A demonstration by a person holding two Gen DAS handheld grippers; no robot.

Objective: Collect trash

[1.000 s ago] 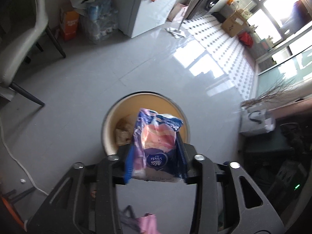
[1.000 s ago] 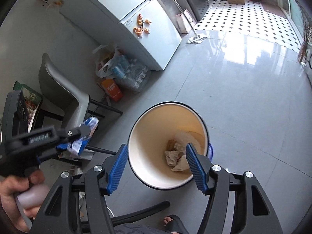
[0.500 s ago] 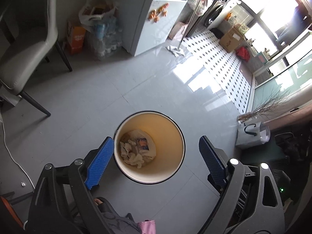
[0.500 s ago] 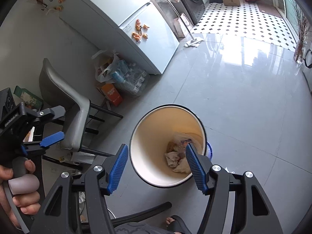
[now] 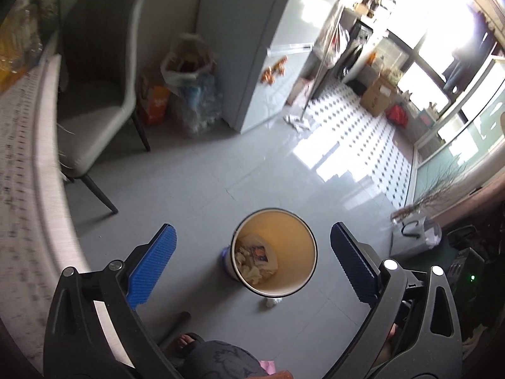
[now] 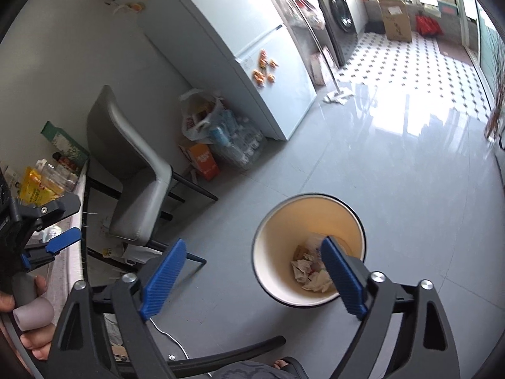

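A round trash bin with a cream inside stands on the grey floor, also in the right wrist view. Crumpled paper and a tissue packet lie at its bottom, also in the right wrist view. My left gripper is open and empty, high above the bin; it also shows at the left edge of the right wrist view. My right gripper is open and empty above the bin's left side. A small crumpled scrap lies on the floor by the bin.
A table edge with a patterned cloth runs along the left, with packets and bottles on it. A grey chair stands beside it. Bags and an orange box sit by the fridge. A foot is below.
My left gripper opened and dropped the tissue packet into the bin, then rose and drew back toward the table. My right gripper stayed open and shifted slightly left.
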